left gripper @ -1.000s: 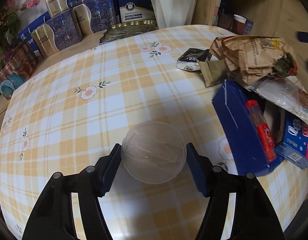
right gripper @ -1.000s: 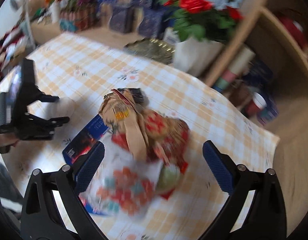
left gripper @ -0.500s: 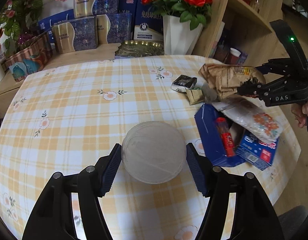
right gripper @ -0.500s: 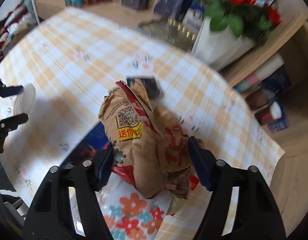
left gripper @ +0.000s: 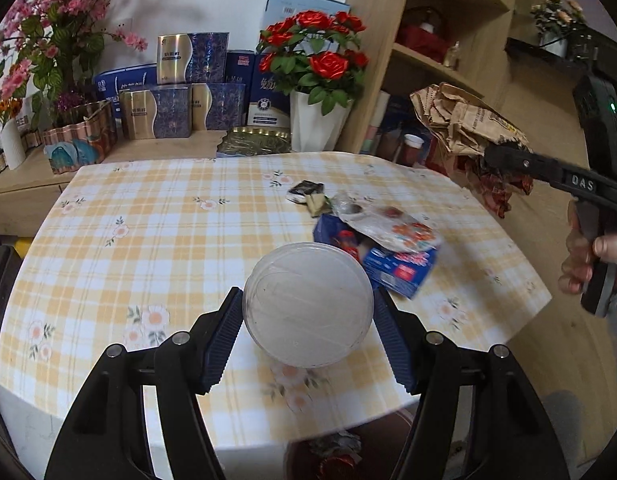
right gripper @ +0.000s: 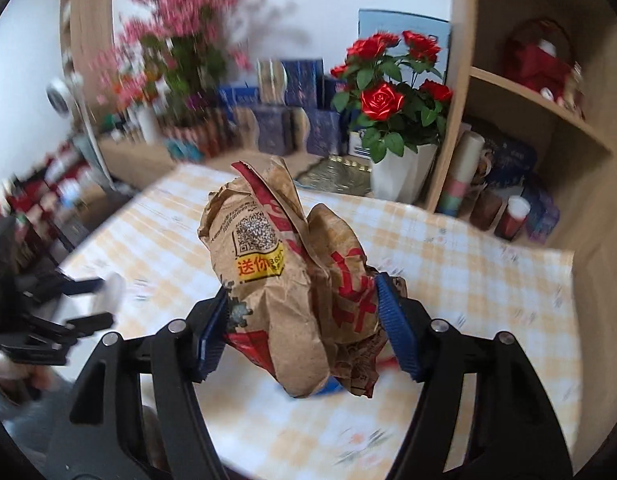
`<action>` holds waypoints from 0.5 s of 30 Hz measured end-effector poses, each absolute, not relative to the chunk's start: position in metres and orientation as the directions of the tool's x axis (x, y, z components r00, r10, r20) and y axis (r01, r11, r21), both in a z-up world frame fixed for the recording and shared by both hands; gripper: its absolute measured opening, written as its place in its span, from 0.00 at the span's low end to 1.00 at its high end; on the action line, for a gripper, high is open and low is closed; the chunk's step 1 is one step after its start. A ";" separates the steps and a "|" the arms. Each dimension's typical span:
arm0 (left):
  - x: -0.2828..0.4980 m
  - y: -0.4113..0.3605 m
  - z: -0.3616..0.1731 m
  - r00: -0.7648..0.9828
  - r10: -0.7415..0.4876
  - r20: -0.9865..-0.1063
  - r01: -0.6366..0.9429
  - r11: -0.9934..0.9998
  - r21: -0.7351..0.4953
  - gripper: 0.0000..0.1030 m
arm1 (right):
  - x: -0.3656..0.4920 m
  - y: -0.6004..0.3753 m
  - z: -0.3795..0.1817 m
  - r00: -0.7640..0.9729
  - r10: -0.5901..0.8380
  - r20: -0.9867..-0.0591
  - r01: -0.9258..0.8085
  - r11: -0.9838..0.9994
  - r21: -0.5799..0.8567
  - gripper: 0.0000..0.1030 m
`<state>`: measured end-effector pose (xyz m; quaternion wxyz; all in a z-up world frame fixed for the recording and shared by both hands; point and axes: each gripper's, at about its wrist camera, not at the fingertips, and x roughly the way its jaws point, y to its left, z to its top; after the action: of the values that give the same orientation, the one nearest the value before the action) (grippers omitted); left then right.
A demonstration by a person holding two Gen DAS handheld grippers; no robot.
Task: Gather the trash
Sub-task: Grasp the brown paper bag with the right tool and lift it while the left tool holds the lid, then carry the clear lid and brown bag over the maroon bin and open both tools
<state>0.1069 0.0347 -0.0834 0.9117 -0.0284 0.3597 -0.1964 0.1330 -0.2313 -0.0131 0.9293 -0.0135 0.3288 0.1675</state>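
Two pieces of trash are lifted clear of the table (left gripper: 180, 232): left tongs (left gripper: 308, 316) clamp a plastic lid (left gripper: 308, 304), right tongs (right gripper: 302, 316) clamp a crumpled paper bag (right gripper: 284, 276). More wrappers (left gripper: 388, 236) lie at two o'clock. Next, I judge, comes carrying both to a bin.

You hold a round, cloudy translucent plastic lid (left gripper: 308, 306), smooth and faintly scratched, and a crumpled brown paper bag (right gripper: 292, 280), matt and creased. Below lies the yellow-checked tablecloth (left gripper: 168, 232), smooth with a slight sheen.
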 end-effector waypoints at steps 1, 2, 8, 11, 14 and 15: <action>0.098 0.035 -0.083 0.664 -0.382 -0.643 0.338 0.920 -0.198 0.62 | 0.117 -0.234 -0.018 0.726 0.322 -0.608 -0.319 0.940 0.118 0.66; 0.086 0.035 -0.083 0.663 -0.388 -0.641 0.340 0.918 -0.205 0.62 | 0.097 -0.236 -0.025 0.724 0.347 -0.596 -0.317 0.935 0.159 0.66; 0.033 0.039 -0.090 0.665 -0.387 -0.639 0.316 0.921 -0.228 0.62 | 0.024 -0.235 -0.086 0.659 0.423 -0.622 -0.281 0.906 0.318 0.66; 0.019 0.045 -0.097 0.655 -0.399 -0.642 0.295 0.917 -0.268 0.62 | -0.002 -0.226 -0.123 0.590 0.449 -0.672 -0.250 0.892 0.377 0.66; 0.009 0.048 -0.100 0.654 -0.396 -0.645 0.287 0.918 -0.273 0.62 | -0.020 -0.213 -0.152 0.518 0.477 -0.711 -0.239 0.878 0.415 0.66; 0.006 0.048 -0.101 0.655 -0.392 -0.646 0.285 0.920 -0.269 0.62 | -0.024 -0.207 -0.161 0.491 0.483 -0.725 -0.236 0.875 0.423 0.66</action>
<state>0.0063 0.0480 -0.1010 0.9069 -0.0722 0.3708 -0.1865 -0.0240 -0.2073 -0.1612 0.8528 0.1350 0.4583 0.2109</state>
